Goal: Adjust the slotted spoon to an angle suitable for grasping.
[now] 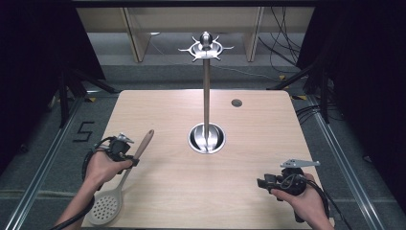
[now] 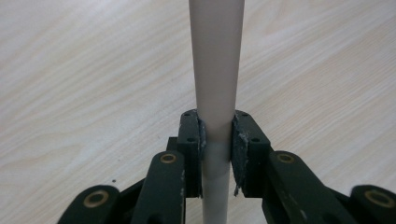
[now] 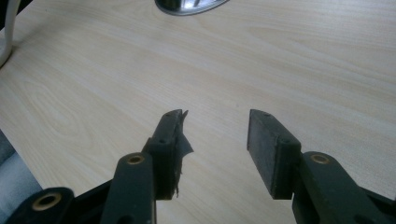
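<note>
On a wooden table (image 1: 249,143) the left gripper (image 1: 128,154) closes on the handle of a slotted spoon (image 1: 115,194), whose perforated bowl lies at the near left edge while its brown handle end points up toward the middle. A metal stand (image 1: 206,86) rises from a round base (image 1: 207,139) at the table's centre, with a ring of hooks at its top. The right gripper (image 1: 268,182) rests near the near right corner, pointing left, apart from everything else

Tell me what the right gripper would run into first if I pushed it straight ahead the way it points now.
Probably nothing close: the right gripper, jaws open and empty, points across bare table. Farther along that line sits the stand's round metal base, slightly left of centre, so it may pass close by; depth is hard to judge.
</note>
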Available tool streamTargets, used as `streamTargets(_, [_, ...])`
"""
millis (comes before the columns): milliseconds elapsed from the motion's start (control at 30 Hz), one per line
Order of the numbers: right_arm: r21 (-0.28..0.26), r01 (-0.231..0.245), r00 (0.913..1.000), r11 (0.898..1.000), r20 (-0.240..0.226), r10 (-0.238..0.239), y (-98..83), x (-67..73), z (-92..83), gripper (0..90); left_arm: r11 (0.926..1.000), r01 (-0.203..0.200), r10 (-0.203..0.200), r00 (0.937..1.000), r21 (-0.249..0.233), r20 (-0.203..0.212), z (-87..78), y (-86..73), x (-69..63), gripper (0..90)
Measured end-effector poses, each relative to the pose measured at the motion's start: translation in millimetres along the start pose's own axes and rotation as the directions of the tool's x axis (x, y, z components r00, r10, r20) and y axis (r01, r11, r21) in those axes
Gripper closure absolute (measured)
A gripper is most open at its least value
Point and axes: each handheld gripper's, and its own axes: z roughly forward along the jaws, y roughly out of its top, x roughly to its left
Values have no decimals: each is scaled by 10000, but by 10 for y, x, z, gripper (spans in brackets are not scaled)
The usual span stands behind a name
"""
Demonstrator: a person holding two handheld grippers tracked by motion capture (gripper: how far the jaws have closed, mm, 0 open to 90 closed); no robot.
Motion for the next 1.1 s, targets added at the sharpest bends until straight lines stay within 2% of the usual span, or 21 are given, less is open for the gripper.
streamTargets(33, [-7,4,10000,10000,1,-4,0,1,0,560,9997,-156,157,9999,-177,60,-62,-28,9,744])
streamTargets(100, [0,-14,10000,10000,-42,14,0,0,4,558,9970,42,-41,10000,-777,9,-144,-83,1,744])
streamTargets(133, [37,-71,9999,10000,-149,71,-1,-1,11,558,9952,-79,80,10000,-973,2,-196,-110,8,744])
streamTargets(167, [54,17,9999,10000,127,-18,0,2,0,557,9911,75,-79,10000,-1327,-23,-228,-135,-3,744])
streamTargets(233, [69,10,10000,10000,-2,-10,-2,-2,9,554,9891,-28,23,10000,-1470,-39,-328,-182,0,744])
streamTargets(367, [127,-100,9999,9999,-20,101,-4,1,7,552,9723,215,-260,9995,-2327,-166,-491,-281,-24,744])
streamTargets(400, [92,-116,9999,9999,-110,117,-5,-2,11,552,9691,116,-177,9996,-2464,-227,-539,-308,-17,744])
streamTargets(433, [2,40,9999,10000,-96,-40,-6,-10,10,552,9600,193,-244,9996,-2794,-146,-590,-339,-15,744])
streamTargets(467, [17,-29,9998,10000,-173,29,-6,-11,9,552,9564,148,-191,9997,-2917,-119,-622,-359,-5,744])
streamTargets(500, [-98,49,9999,9999,-125,-50,-7,-13,7,551,9478,345,-384,9992,-3171,-61,-660,-377,-12,745])
streamTargets(533, [-140,51,9999,9999,-127,-52,-7,-15,5,550,9348,521,-564,9984,-3514,-21,-689,-395,-21,745])
streamTargets(600, [-208,79,9999,9998,-122,-81,-9,-24,9,549,9250,484,-534,9986,-3768,-28,-763,-423,-18,745])
streamTargets(700, [-185,-160,9997,9997,-187,157,-14,-13,6,545,9041,435,-579,9981,-4251,-211,-844,-428,-47,745])
streamTargets(733, [-157,125,9999,9998,30,-125,-9,-29,-5,544,8959,440,-608,9979,-4421,-239,-865,-421,-62,745])
streamTargets(833, [-207,23,9999,9998,-144,-26,-12,-33,-4,543,8777,369,-614,9975,-4779,-358,-935,-375,-92,746])
streamTargets(900, [-240,25,9999,9997,-122,-27,-12,-26,-9,543,8689,265,-511,9980,-4942,-364,-971,-323,-88,746])
streamTargets(967, [-281,45,9999,9996,-116,-48,-3,-21,-12,543,8520,193,-494,9978,-5232,-436,-1003,-262,-82,747])
streamTargets(1000, [-255,61,10000,9997,-39,-62,6,-19,-13,543,8520,193,-494,9978,-5232,-436,-1003,-262,-82,746])
streamTargets(1033, [-277,-2,9999,9996,-139,-2,13,-17,-3,543,8367,100,-465,9975,-5475,-528,-1039,-201,-85,747])
streamTargets(1067, [-354,64,9998,9994,-174,-71,22,-17,9,543,8354,34,-411,9976,-5497,-563,-1056,-168,-92,746])
streamTargets(1100, [-304,66,9999,9995,-156,-71,29,-11,12,542,8271,-9,-406,9973,-5620,-613,-1072,-142,-105,747])
